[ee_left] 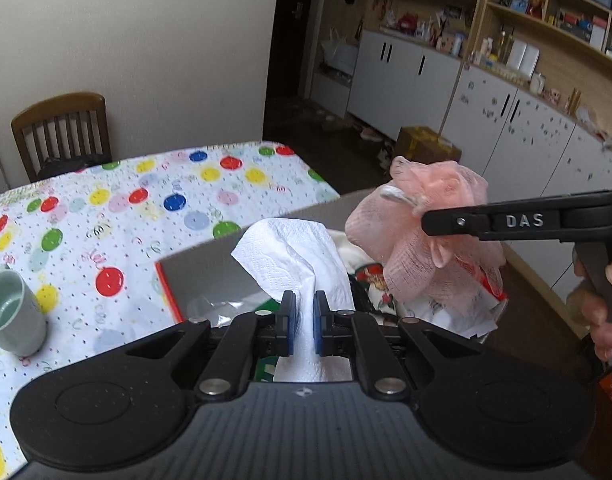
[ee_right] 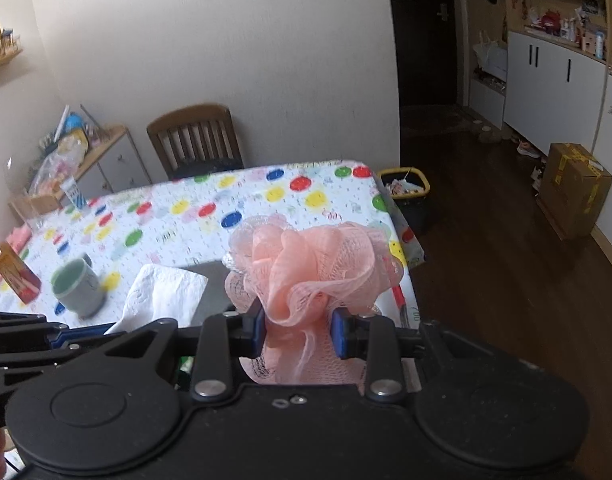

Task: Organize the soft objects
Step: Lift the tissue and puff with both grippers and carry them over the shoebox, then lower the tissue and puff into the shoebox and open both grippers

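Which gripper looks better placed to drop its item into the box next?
Probably the right. In the left wrist view its pink loofah hangs above the box, over the things already inside. The left gripper, shut on the tissue, sits nearer the box's near edge. It is a close call.

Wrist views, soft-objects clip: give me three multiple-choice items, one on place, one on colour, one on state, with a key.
1. Where does the green mug stand?
A. on the balloon-print tablecloth
B. inside the box
C. on the chair

2. What colour is the mesh bath pouf?
A. blue
B. peach-pink
C. yellow

3. How is the left gripper?
A. open and empty
B. shut on the white paper towel
C. shut on the mug

Key: 1 A, the mug sits on the cloth left of the box; 2 B, its peach-pink mesh fills the right gripper; 3 B, the towel is pinched between the blue pads.
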`<state>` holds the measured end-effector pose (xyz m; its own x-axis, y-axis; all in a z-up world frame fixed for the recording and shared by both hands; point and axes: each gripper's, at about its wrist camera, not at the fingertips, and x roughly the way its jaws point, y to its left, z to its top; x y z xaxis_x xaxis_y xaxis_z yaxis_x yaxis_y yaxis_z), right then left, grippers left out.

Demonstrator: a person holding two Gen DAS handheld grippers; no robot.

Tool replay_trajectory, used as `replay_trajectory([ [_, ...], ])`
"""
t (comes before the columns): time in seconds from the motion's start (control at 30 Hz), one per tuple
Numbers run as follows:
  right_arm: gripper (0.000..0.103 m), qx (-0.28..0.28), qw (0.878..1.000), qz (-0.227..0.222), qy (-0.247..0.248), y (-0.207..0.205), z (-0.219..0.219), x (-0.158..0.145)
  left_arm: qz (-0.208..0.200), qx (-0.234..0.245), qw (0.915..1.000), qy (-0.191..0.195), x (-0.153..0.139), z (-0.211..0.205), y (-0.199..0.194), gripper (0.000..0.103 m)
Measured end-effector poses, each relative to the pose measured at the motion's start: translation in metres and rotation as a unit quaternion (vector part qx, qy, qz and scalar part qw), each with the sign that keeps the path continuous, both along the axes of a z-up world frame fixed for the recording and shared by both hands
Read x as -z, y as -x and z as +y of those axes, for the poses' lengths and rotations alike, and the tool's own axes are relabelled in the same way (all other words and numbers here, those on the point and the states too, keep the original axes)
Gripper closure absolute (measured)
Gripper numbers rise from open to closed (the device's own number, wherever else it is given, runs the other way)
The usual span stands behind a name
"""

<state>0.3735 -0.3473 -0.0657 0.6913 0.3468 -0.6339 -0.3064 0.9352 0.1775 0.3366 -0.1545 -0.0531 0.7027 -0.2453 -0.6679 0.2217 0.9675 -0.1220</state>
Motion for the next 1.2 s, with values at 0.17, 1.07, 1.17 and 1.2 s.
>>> replay_trajectory([
  [0.17, 0.073, -0.013, 1.0, 0.011, 0.013, -0.013, 0.004, 0.016, 0.011, -0.006, 0.9998, -0.016, 0.012, -0.008, -0.005, 0.094],
  [1.07, 0.067, -0.053, 0.997, 0.029, 0.047, -0.039, 0.022, 0.037, 0.102, -0.019, 0.9926, -0.063, 0.06, -0.021, -0.04, 0.094],
  [1.17, 0.059, -0.048, 0.997, 0.029, 0.051, -0.038, 0.02, 0.034, 0.099, -0.023, 0.9934, -0.054, 0.06, -0.019, -0.039, 0.094],
  [1.2, 0.056, -0.047, 0.997, 0.028, 0.052, -0.037, 0.02, 0.033, 0.098, -0.023, 0.9935, -0.053, 0.06, -0.019, -0.039, 0.094],
])
